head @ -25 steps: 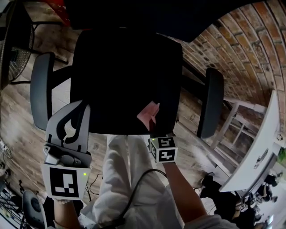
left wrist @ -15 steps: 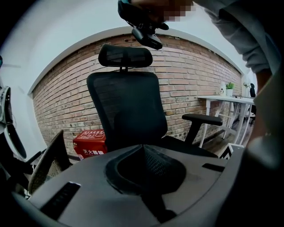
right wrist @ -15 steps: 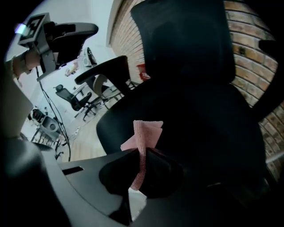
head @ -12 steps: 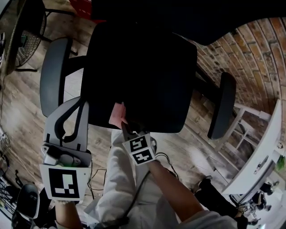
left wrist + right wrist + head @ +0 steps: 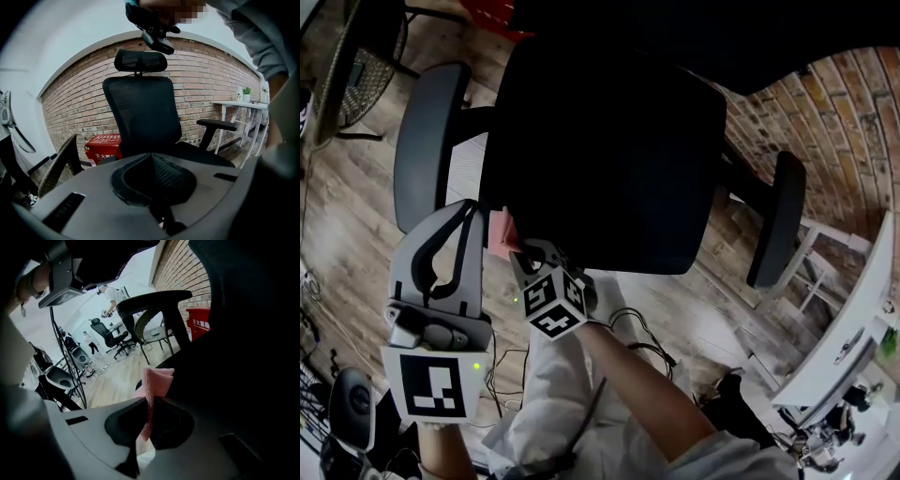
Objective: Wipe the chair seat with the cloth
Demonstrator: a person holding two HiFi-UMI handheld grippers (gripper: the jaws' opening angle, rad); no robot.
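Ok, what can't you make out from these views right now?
- Chair seat surface: too dark in every view to show dirt or wiped areas.
- Whether the cloth in the right gripper touches the seat: head view, lost against the dark seat edge; right gripper view, only black there.
- Chair base: head view, hidden beneath the seat.
- Print on the red box: left gripper view, too small.

Holding left tongs [image 5: 467, 214] low, jaws pressed together, empty; right tongs [image 5: 516, 249] just beside them, forearm [image 5: 630, 377] stretched forward, jaws pinched on the pink cloth [image 5: 499, 234].
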